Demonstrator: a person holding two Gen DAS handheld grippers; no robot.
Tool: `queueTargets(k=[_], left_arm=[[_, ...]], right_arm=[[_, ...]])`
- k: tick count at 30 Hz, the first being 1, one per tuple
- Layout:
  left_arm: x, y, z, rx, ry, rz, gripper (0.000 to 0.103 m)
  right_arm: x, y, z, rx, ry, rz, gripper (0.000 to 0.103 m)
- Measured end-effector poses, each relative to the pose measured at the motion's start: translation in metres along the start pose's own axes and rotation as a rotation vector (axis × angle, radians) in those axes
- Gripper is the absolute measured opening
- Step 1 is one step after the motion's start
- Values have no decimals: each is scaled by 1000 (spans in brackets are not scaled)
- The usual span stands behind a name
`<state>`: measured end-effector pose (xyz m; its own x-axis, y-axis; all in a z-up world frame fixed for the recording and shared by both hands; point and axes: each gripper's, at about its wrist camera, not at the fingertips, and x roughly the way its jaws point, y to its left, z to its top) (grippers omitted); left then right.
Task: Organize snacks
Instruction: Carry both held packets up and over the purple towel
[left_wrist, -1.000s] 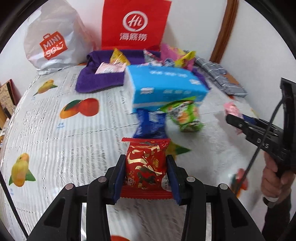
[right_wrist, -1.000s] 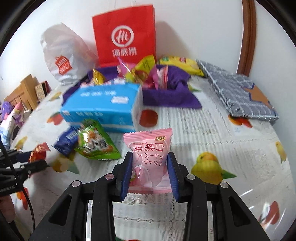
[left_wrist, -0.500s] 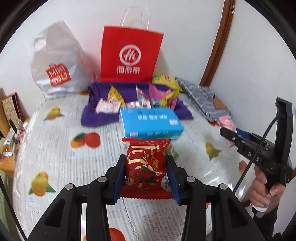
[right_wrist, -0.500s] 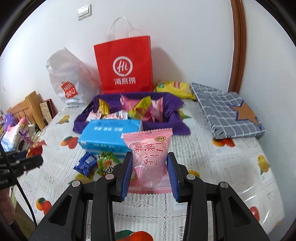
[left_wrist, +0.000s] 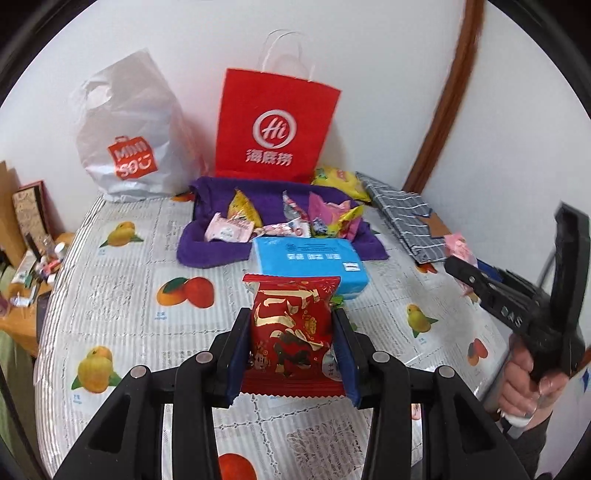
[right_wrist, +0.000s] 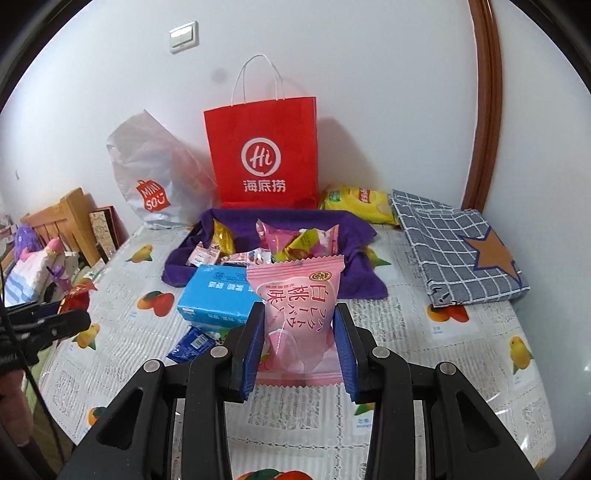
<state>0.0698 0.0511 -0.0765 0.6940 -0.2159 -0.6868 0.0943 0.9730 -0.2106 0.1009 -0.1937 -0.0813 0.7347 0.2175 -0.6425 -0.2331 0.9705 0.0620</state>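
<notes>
My left gripper (left_wrist: 291, 328) is shut on a red snack packet (left_wrist: 291, 325) with gold print, held upright above the table. A pink snack packet (right_wrist: 299, 310) stands upright between the blue pads of my right gripper (right_wrist: 299, 325), which is shut on it. Behind both lies a purple cloth (left_wrist: 214, 247) (right_wrist: 354, 236) heaped with several snack packets (left_wrist: 317, 218). A blue tissue pack (left_wrist: 310, 262) (right_wrist: 218, 295) lies in front of the cloth. A small blue packet (right_wrist: 192, 343) lies on the table near the tissue pack. The right gripper (left_wrist: 461, 266) shows at the right of the left wrist view.
A red paper bag (left_wrist: 277, 125) and a white plastic bag (left_wrist: 129, 133) stand against the wall. A yellow chip bag (right_wrist: 354, 203) and a folded grey checked cloth (right_wrist: 454, 251) lie at the back right. The fruit-print tablecloth (left_wrist: 110, 295) ends at a cluttered wooden shelf (right_wrist: 62, 221) on the left.
Both grippers have risen with their packets, so the table and the bags now sit lower and farther off. The green and blue packets have dropped behind the held packets.
</notes>
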Motion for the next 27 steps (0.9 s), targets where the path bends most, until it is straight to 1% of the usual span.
queueTargets(k=[2, 4, 7, 8, 10, 13, 14, 16, 19, 22, 27], left_arm=[[-4, -3, 5, -1, 0, 28, 40], [-13, -7, 8, 12, -24, 11, 40], [-26, -9, 15, 14, -59, -22, 40], [-29, -10, 18, 15, -65, -17, 40], [-36, -13, 24, 24, -79, 11, 40], [-47, -15, 28, 47, -126, 18, 40], [-47, -15, 29, 51, -138, 22, 40], [-45, -14, 33, 57, -151, 27, 40], [-35, -9, 42, 59, -148, 10, 40], [-23, -4, 53, 63, -154, 32, 40], [-5, 9, 74, 50, -152, 48, 40]], right_arm=[[0, -1, -2, -3, 2, 38, 37], [0, 1, -1, -5, -6, 58, 37], [5, 9, 7, -7, 15, 77, 37], [5, 14, 10, -19, 11, 77, 37], [-2, 24, 14, -48, -28, 66, 37], [-7, 30, 16, -70, -51, 94, 37], [-7, 33, 17, -82, -53, 91, 37], [-4, 36, 20, -100, -52, 82, 37], [7, 40, 27, -108, -32, 82, 37], [16, 41, 40, -106, -34, 81, 37], [26, 40, 67, -88, -71, 85, 37]])
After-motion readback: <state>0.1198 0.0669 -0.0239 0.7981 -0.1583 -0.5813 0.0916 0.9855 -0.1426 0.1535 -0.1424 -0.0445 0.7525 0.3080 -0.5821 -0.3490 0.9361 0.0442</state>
